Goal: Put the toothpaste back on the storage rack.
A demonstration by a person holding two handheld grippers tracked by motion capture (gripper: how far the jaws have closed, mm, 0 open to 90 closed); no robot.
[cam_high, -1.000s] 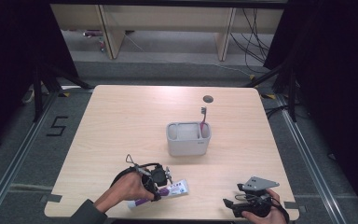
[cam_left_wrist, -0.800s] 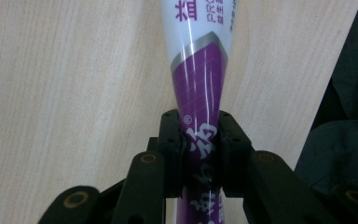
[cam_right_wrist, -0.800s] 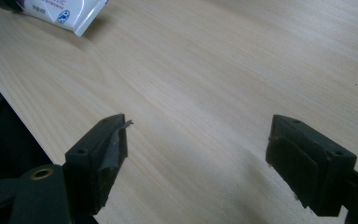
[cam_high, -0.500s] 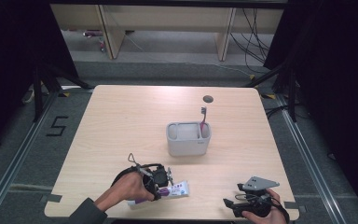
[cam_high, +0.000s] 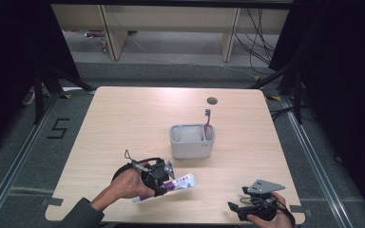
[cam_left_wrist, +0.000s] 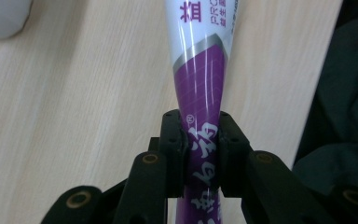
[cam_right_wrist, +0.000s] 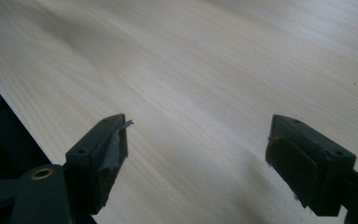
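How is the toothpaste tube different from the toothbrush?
The toothpaste tube is purple and white and lies low near the table's front edge, pinched by the left gripper. The toothbrush is thin, reddish, and stands upright in the grey holder, with no gripper on it. Both are over the same wooden table.

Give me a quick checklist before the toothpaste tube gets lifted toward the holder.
1. Left hand-held gripper shut on the toothpaste tube: ok.
2. Grip sits mid-tube: cannot tell, the tube's ends are out of frame.
3. Tube clear of the table: cannot tell.
4. Holder upright, its larger compartment free: ok.
5. Toothbrush stands in the smaller compartment, out of the way: ok.
6. Right hand-held gripper open, off to the side: ok.
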